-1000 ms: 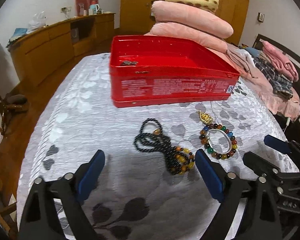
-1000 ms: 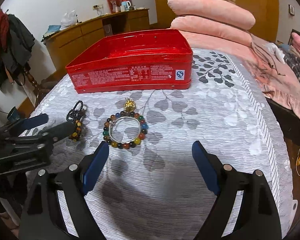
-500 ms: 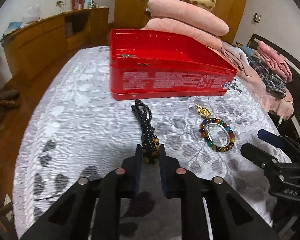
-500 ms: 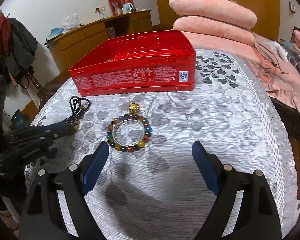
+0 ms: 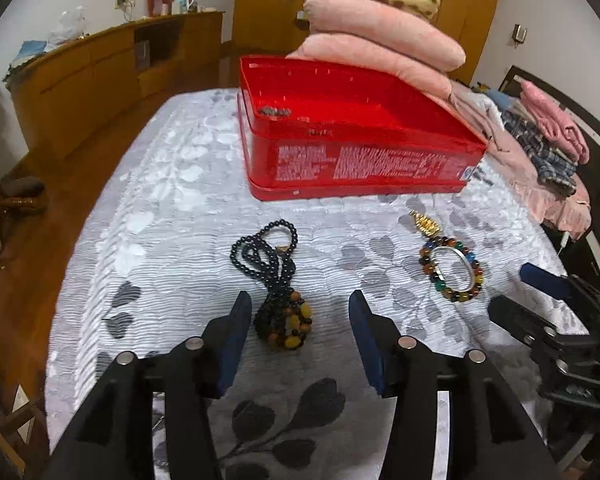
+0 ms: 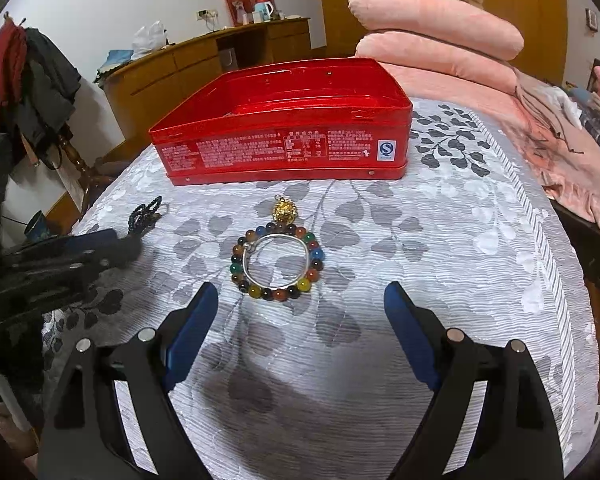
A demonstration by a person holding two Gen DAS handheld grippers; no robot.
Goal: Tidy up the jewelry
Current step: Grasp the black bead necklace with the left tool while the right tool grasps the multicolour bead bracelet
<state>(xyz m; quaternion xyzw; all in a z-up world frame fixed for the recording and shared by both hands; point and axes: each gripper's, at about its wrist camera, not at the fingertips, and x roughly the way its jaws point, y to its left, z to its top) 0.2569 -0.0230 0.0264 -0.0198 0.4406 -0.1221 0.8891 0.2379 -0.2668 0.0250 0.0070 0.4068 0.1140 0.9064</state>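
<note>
Lying on the grey leaf-patterned bedspread before 1 red tin are 2 beaded pieces: 1 black bead necklace and 1 multicoloured bead bracelet ringing 1 silver bangle, 1 gold charm beside it. The left gripper, jaws just reopened partway, straddles the necklace's bunched end without pressing it; the right gripper stands wide, holding nothing.

The left gripper shut, then reopened; the black bead necklace shifted toward six o'clock, bunching between its jaws.
</note>
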